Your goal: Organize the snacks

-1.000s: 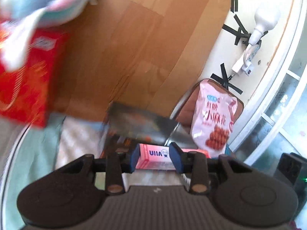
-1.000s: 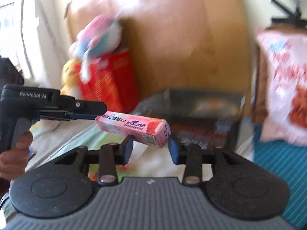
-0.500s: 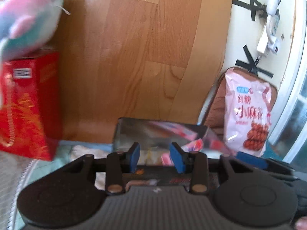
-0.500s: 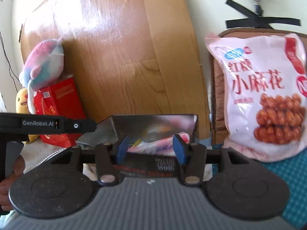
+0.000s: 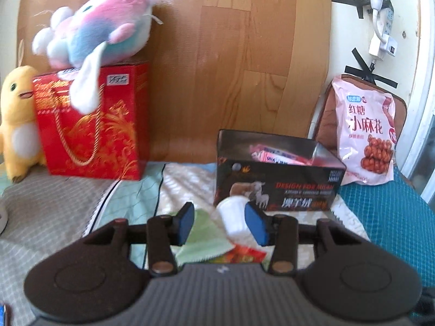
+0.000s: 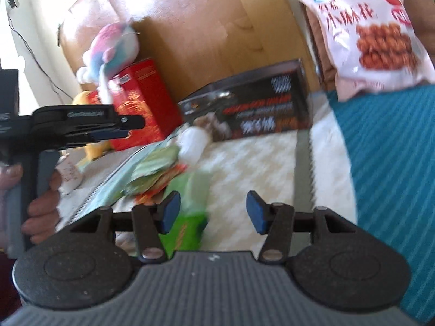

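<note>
**Both grippers spread over the snack pile, box just beyond**

The left gripper (image 5: 220, 224) has its blue pads wide apart with nothing between them pressed; a small white cup (image 5: 233, 216) sits just ahead, near the right pad. Under it lie a pale green packet (image 5: 202, 241) and an orange-red packet (image 5: 246, 254).

The right gripper (image 6: 210, 214) is likewise spread and holds nothing; a bright green packet (image 6: 190, 217) lies below its left pad (blurred).

Beyond stands the dark box (image 5: 280, 187), open-topped, with pink snack bars (image 5: 274, 157) inside. A pink snack bag (image 5: 365, 135) leans behind it to the right; a red gift box (image 5: 92, 125) stands well to the left.
</note>
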Tool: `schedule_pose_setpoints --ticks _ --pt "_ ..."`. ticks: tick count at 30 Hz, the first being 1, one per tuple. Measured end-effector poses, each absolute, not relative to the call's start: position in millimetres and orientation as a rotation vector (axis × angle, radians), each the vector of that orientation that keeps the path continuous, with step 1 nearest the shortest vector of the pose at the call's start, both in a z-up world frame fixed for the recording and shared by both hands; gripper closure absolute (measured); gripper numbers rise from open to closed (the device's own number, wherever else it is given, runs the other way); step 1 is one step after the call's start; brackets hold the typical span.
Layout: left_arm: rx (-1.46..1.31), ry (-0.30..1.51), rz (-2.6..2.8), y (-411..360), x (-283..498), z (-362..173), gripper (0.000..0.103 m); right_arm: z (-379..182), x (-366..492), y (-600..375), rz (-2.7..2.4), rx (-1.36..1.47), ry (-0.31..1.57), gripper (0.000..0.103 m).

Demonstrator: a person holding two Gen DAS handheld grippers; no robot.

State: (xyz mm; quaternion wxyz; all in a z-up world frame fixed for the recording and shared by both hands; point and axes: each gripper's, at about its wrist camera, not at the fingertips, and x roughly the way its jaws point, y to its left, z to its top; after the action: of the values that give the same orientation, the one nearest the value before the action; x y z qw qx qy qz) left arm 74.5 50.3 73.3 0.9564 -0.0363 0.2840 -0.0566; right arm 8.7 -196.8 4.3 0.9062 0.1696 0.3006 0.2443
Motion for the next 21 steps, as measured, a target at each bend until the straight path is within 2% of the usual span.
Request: schedule_pose_setpoints --ticks 4,8,15,21 --pt "-0.066 0.574 -0.085 52.0 58.9 71.6 0.061 4.0 -9.1 -182.5 0.528 0.313 0.638 0.042" --pt "-0.030 0.537 -0.030 53.0 43.1 72.5 0.058 -0.2 -21.9 -165.6 0.525 0.241 0.664 0.033" --pt "-0.034 0.513 0.085 79.3 23.6 70.6 0.058 -4.0 -38.2 -137.3 0.486 0.028 0.620 0.030" --pt "-0.058 0.508 0.105 93.8 15.1 70.6 0.058 -5.5 -39.9 -133.2 0.468 -0.015 0.612 0.030"
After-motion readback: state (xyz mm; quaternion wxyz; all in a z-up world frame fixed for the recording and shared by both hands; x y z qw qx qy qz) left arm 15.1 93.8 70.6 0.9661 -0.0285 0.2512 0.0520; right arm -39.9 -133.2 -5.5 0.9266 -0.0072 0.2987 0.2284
